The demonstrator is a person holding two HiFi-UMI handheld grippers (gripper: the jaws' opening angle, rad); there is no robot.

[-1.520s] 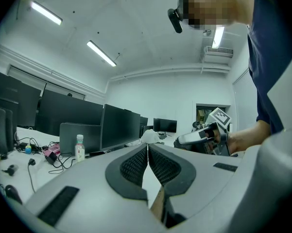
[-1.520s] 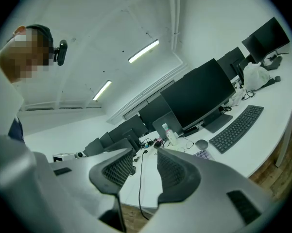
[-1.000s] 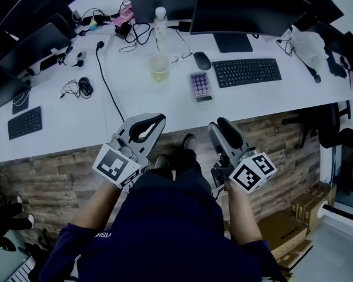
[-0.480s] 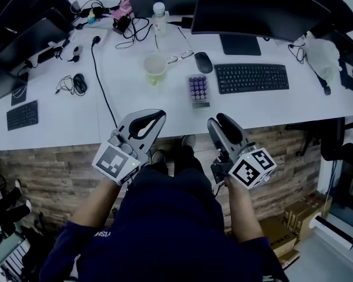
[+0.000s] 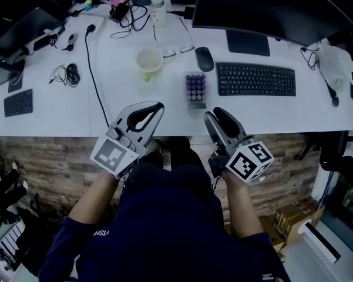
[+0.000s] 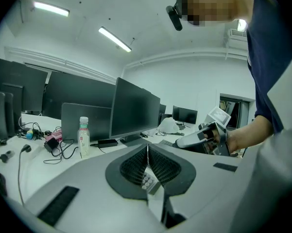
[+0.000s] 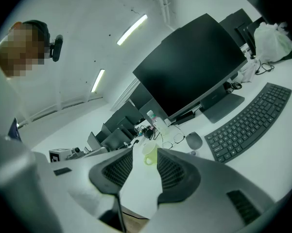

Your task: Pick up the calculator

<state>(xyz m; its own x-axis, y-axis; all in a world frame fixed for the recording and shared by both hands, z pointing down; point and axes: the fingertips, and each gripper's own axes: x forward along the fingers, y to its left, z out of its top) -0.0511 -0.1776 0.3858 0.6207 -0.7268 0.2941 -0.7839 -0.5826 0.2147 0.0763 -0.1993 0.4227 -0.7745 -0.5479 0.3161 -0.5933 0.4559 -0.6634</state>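
Left gripper (image 5: 157,106) and right gripper (image 5: 215,114) are hovering short of the calculator (image 5: 195,89) — nothing is grasped yet.

We are holding both grippers over the near edge of the desk (image 5: 59,113), and the pickup is only beginning. The calculator is lying flat on the desk, just ahead of the right gripper's tips and ahead and to the right of the left gripper, apart from both. The keyboard (image 5: 256,79) is sitting ahead and to the right of the right gripper, and the pale cup (image 5: 148,62) is well ahead of the left one. The left gripper's jaws are pressing together at their tips on nothing. The right gripper's jaws are standing apart and empty, with the desk and cup showing through the gap. We are judging that the whole job is left — reaching forward, bracketing the calculator, closing and lifting.
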